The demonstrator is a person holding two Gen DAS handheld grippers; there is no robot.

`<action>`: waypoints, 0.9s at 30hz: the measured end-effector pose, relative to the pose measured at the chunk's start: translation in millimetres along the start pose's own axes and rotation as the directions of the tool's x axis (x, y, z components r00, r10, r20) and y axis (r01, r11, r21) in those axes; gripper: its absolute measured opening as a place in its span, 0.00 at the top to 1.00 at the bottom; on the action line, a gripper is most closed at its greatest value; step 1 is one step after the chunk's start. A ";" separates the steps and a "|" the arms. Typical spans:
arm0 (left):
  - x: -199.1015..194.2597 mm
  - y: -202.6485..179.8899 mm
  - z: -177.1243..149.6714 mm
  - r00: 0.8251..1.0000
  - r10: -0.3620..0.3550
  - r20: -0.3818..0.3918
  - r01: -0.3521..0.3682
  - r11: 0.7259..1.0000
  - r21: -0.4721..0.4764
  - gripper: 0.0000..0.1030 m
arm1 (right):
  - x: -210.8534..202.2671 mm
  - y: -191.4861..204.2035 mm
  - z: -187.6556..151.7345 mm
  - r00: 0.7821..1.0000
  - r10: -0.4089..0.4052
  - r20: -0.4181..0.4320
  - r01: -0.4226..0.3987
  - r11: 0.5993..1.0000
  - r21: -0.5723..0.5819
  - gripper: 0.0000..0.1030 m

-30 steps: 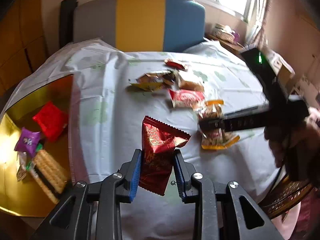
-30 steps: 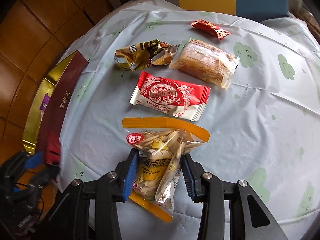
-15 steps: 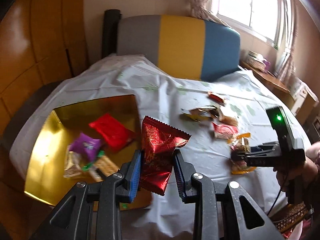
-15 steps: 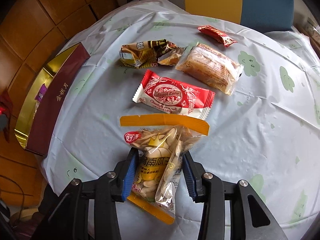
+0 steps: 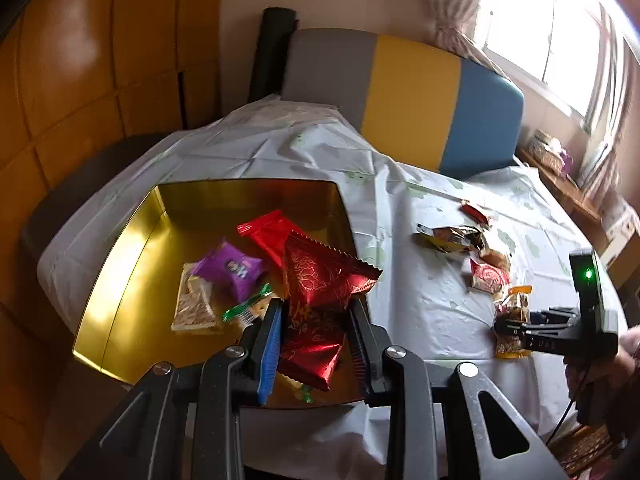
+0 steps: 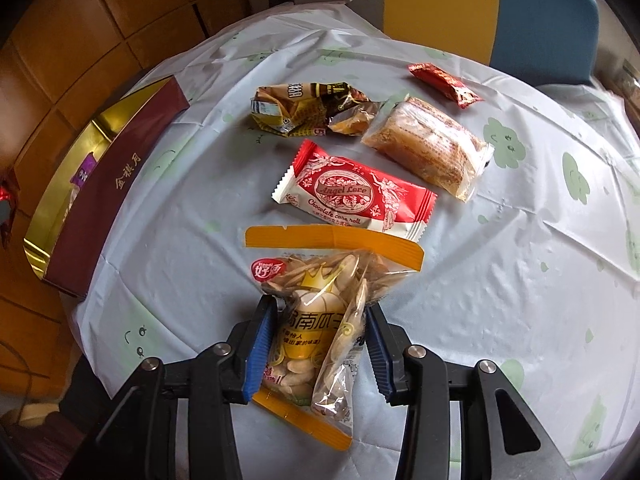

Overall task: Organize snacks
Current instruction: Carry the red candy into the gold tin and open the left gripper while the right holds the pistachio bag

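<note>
Now over the gold box (image 5: 120, 280), left tool (image 5: 316, 340) pinching red packet (image 5: 320, 300).

I work at a round table (image 6: 500, 280) under a pale plastic cloth (image 5: 420, 300) printed with faint green cloud faces, creased in a fold grid. Behind it stands a chair back (image 5: 404, 96) in grey, yellow and blue panels, a black post (image 5: 272, 52) at its left. To my left, an orange-brown padded wall (image 5: 80, 80) in square panels. Far wall cream. Upper right, a bright window (image 5: 532, 36) with a light curtain (image 5: 452, 4); daylight blows it out. Below it, possibly a low wooden shelf (image 5: 560, 176) with clutter, blurred.
</note>
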State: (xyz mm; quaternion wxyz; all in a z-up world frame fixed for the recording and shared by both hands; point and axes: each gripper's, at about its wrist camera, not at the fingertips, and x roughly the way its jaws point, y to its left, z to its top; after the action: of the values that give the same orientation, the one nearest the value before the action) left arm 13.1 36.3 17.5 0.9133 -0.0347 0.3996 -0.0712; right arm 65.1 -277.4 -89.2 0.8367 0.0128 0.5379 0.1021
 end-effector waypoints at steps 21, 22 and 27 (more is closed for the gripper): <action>60.8 58.0 30.1 0.968 -0.237 -0.078 0.198 0.921 -0.337 0.69 | 3.2 3.6 0.5 1.000 -0.030 0.007 0.031 0.999 -0.019 0.55; 68.7 54.5 32.5 0.965 -0.249 -0.087 0.207 0.919 -0.335 0.69 | 2.9 3.4 0.4 1.000 -0.030 0.008 0.030 0.999 -0.018 0.55; 108.5 45.7 31.2 0.949 -0.268 -0.167 0.202 0.921 -0.333 0.63 | 4.0 3.1 0.4 1.000 -0.029 0.008 0.029 0.999 -0.019 0.54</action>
State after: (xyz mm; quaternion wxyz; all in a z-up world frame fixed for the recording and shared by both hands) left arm 113.4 64.5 -45.5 0.8338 -0.2186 0.4924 -0.1201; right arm 66.6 -273.6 -92.3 0.8403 -0.0025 0.5338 0.0948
